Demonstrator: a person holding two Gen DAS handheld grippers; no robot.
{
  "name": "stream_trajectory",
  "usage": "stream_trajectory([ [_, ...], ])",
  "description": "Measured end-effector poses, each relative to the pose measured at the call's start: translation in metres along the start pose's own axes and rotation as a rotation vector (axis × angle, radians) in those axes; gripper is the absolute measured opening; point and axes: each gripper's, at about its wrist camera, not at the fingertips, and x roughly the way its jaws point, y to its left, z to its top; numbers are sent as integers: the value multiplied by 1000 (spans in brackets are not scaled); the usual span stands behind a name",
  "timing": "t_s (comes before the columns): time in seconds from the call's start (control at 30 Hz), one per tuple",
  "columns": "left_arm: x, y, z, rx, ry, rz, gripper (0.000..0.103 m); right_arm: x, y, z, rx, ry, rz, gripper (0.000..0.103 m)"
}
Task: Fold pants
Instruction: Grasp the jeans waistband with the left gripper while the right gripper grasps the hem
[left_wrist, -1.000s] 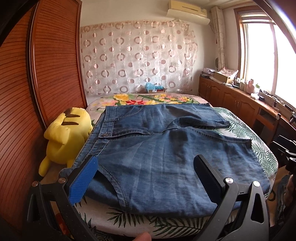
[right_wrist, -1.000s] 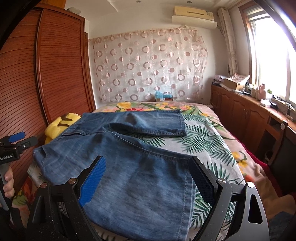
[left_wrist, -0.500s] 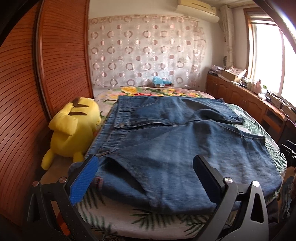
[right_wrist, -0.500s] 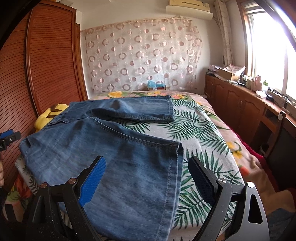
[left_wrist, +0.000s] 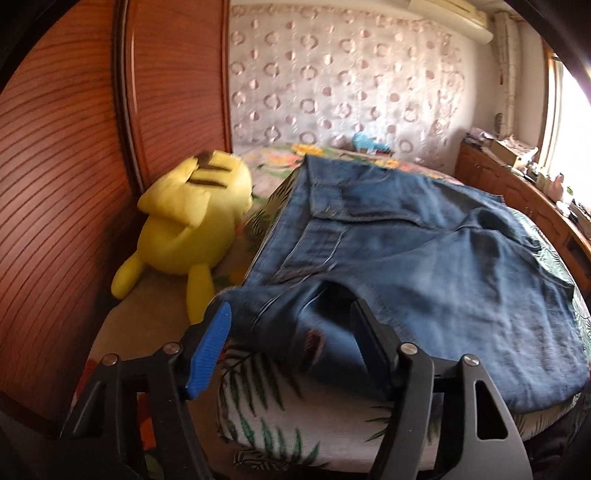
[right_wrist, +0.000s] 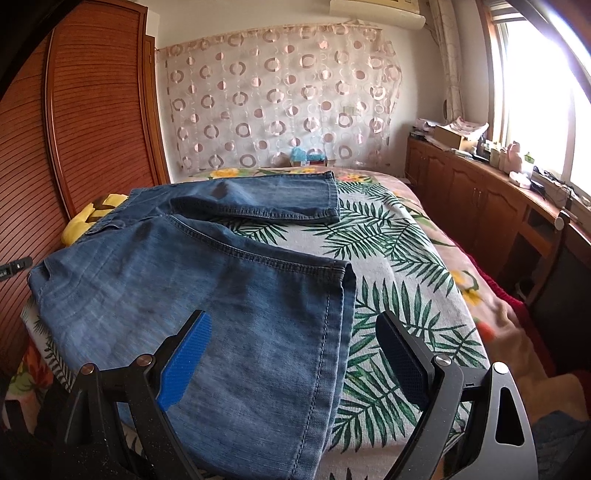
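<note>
Left wrist view shows your left gripper (left_wrist: 291, 339) straddling the bunched waist corner of the denim pants (left_wrist: 424, 266), its jaws just closing in; whether the ribbed blue pad (left_wrist: 208, 349) presses the cloth, you cannot tell. Your right gripper (right_wrist: 291, 354) gapes wide over the hem of the near leg, gripping nothing. The pants lie flat on the leaf-print bedsheet (right_wrist: 388, 295). Beside the waistband slumps a soft yellow plush toy (left_wrist: 192, 225). No writing is legible.
</note>
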Motion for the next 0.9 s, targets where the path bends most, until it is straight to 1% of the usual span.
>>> stream_trajectory([
  [0.13, 7, 6, -7, -28, 32, -5, 66, 3, -6, 1, 0, 13, 1, 91],
  [0.3, 14, 5, -11, -32, 58, -25, 64, 3, -10, -1, -4, 30, 0, 91],
  [0.47, 22, 1, -16, -8, 79, -10, 63, 5, -18, -4, -4, 73, 3, 91],
  [0.53, 23, 2, -16, -8, 83, -10, 60, 7, -19, -6, -9, 106, 11, 91],
  [0.6, 23, 3, -16, -11, 82, -10, 51, 9, -21, -10, -13, 131, 18, 91],
  [0.7, 21, 0, -16, 14, 73, -4, 41, 9, -24, -12, -5, 152, 31, 91],
  [0.73, 20, -1, -16, 22, 70, -7, 39, 9, -26, -12, -3, 159, 36, 88],
  [0.8, 19, -3, -16, 28, 68, -21, 29, 10, -27, -12, -5, 173, 35, 84],
  [0.83, 18, -4, -15, 31, 65, -22, 28, 10, -27, -13, -7, 182, 35, 82],
  [0.9, 14, -5, -13, 32, 51, -28, 22, 12, -29, -14, -5, 198, 39, 78],
])
